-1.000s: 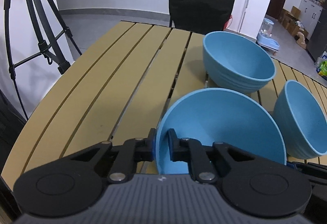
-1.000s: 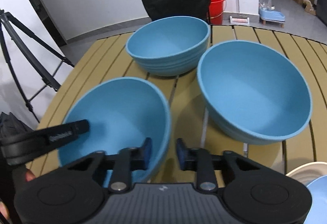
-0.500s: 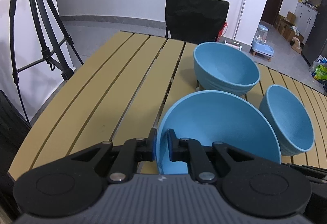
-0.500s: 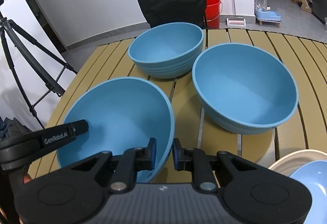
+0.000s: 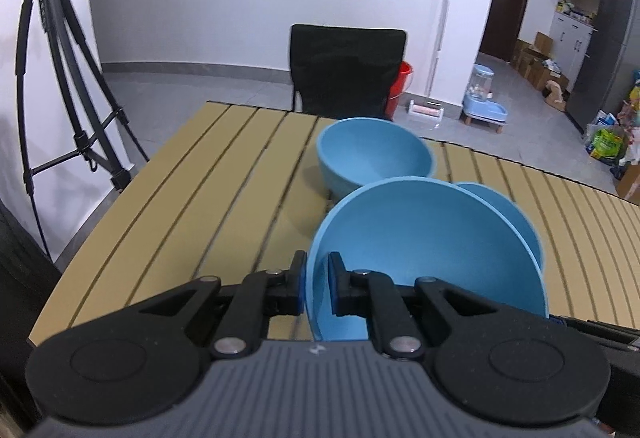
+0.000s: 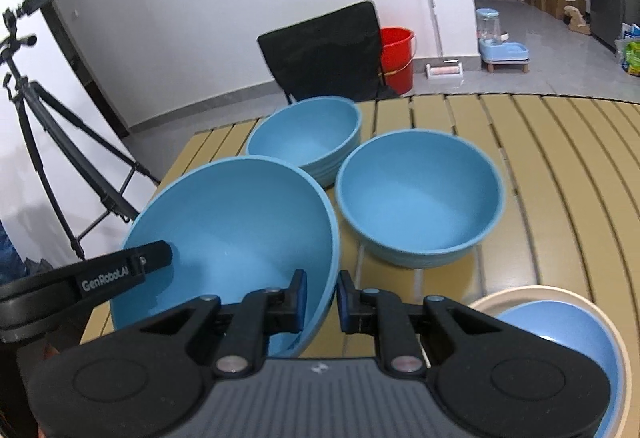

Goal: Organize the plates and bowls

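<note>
A large blue bowl (image 5: 432,250) hangs tilted above the slatted wooden table (image 5: 224,198), held from two sides. My left gripper (image 5: 316,278) is shut on its left rim. My right gripper (image 6: 322,294) is shut on the opposite rim of the same bowl (image 6: 232,230). The left gripper's finger (image 6: 124,270) shows across that bowl in the right wrist view. Two more blue bowls stand on the table beyond it: a far one (image 6: 308,134) and a nearer one (image 6: 420,194), side by side and nearly touching.
A cream plate (image 6: 540,298) with a blue dish (image 6: 560,338) in it lies at the near right. A black chair (image 6: 324,50) stands behind the table, a red bucket (image 6: 396,50) beside it. A tripod (image 5: 60,78) stands left of the table.
The right gripper's jaws closed onto the bowl's rim. Both grippers then rose and drew back with the bowl, so the table and the other two bowls look farther away.
</note>
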Available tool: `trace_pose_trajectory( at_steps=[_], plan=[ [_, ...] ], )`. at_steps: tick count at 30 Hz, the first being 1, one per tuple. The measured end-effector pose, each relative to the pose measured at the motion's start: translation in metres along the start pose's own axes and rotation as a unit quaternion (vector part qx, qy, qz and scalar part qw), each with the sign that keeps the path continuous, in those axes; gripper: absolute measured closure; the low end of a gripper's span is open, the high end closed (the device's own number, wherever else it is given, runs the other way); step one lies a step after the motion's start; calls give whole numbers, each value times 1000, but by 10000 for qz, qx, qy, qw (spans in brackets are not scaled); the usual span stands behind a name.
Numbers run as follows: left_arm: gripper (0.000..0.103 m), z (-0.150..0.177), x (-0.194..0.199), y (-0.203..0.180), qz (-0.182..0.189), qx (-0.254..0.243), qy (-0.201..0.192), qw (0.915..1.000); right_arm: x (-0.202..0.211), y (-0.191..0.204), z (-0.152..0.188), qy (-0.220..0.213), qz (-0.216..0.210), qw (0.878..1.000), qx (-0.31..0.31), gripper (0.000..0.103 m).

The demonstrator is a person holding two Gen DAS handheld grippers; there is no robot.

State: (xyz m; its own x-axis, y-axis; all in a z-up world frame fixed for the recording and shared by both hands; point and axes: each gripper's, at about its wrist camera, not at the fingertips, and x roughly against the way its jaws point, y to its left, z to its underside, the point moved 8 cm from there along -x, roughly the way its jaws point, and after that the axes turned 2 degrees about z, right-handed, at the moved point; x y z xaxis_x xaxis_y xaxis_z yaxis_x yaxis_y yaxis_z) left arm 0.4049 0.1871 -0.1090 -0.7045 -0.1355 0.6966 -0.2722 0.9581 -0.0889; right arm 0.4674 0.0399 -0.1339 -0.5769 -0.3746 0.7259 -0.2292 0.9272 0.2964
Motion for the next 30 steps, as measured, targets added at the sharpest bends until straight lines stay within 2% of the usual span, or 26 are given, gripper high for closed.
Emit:
trace_pose_trajectory(
  at_steps=[7,14,22,30],
  plan=[
    [91,2,15,-51,171,-249,-44,9995,35,-41,-2,-242,132,9992,-282,88],
    [91,9,17,-118,382,-601,-17,9975,66,-97,0,-469,343,9968,-551,88],
    [91,32,7,-203,669,-1036,112,9923,93,-178,2,-695,733,9913,-849,88],
    [91,61,-10,-295,962,-1573,267,9825,110,-268,12,-839,1084,9815,-1337,88]
  ],
)
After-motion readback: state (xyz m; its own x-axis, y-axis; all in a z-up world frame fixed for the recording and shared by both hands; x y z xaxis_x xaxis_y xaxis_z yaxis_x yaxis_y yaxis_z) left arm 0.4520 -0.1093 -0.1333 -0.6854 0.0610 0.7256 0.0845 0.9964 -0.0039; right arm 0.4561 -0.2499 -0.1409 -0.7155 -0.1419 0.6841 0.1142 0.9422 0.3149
